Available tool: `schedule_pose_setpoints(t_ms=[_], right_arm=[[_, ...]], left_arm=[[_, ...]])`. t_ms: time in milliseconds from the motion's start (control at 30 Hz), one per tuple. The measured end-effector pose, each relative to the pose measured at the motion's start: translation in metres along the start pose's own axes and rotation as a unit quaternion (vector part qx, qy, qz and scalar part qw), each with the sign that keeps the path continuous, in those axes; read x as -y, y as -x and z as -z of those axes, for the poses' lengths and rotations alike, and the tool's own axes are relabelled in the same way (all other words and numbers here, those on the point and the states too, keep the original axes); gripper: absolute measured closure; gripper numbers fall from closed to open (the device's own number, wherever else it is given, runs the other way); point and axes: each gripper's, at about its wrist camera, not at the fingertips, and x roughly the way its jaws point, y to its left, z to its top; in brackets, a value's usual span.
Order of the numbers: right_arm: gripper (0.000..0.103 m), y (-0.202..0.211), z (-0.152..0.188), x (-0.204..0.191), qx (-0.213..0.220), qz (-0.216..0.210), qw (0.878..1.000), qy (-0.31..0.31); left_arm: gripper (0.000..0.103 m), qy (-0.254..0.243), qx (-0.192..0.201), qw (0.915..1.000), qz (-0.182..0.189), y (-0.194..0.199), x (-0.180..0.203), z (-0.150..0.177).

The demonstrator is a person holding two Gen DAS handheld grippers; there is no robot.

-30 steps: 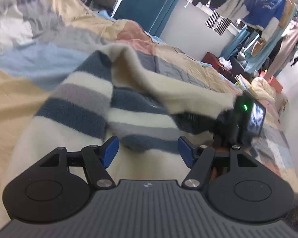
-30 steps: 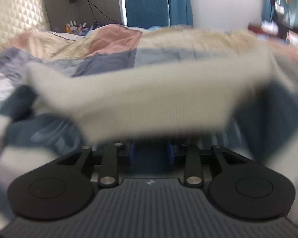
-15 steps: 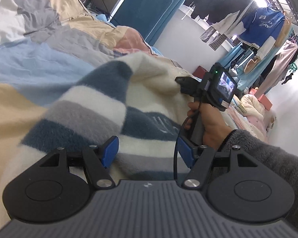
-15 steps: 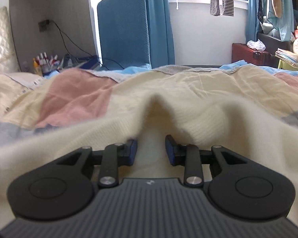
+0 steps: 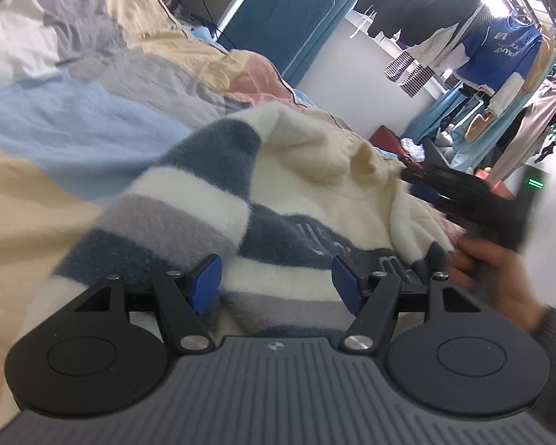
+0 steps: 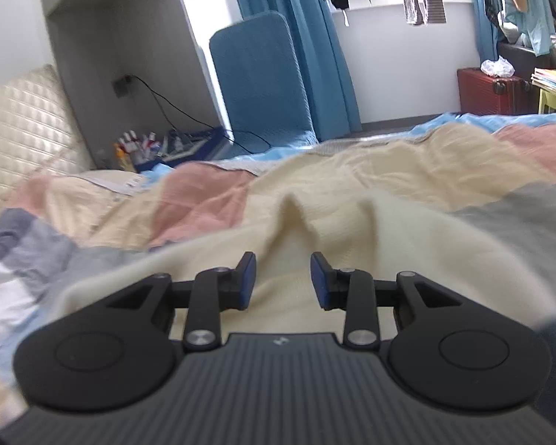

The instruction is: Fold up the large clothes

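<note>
A fleecy sweater [image 5: 218,200] with cream, grey and dark blue stripes lies bunched on the bed, its cream part [image 6: 352,230] folded over on top. My left gripper [image 5: 276,283] is open and empty just above the striped part. My right gripper [image 6: 282,278] is open over the cream part, with nothing between its pads. The right gripper's body [image 5: 474,204] and the hand holding it show blurred at the right of the left wrist view.
The bed carries a patchwork quilt [image 5: 74,118] in blue, beige, pink and grey. A blue chair [image 6: 259,78], blue curtains, a red suitcase [image 6: 489,91], hanging clothes [image 5: 496,55] and a quilted headboard [image 6: 15,115] stand around it.
My right gripper has let go of the cream part, opened wider and drawn back. The cream fold now rests on the striped part. My left gripper stays open and has hardly moved.
</note>
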Motion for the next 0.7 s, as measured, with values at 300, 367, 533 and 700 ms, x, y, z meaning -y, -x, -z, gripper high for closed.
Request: schedule_pose_setpoints(t_ms=[300,367,533,700], right_arm=[[0.067,0.156,0.029,-0.009,-0.007,-0.021,0.999,0.024],[0.067,0.181,0.037,-0.008,-0.014,-0.021,0.999,0.02],[0.066,0.237,0.064,-0.008,-0.028,-0.035,0.999,0.004],[0.066,0.264,0.094,-0.003,-0.032,-0.049,0.998,-0.021]], left_arm=[[0.033,0.001,0.003,0.9995,-0.03,0.037,0.011,0.011],[0.033,-0.007,-0.001,0.9992,-0.039,0.045,0.015,0.013],[0.033,0.001,-0.003,0.9982,-0.06,0.068,0.019,0.018],[0.033,-0.015,-0.016,0.9952,-0.095,0.08,0.03,0.037]])
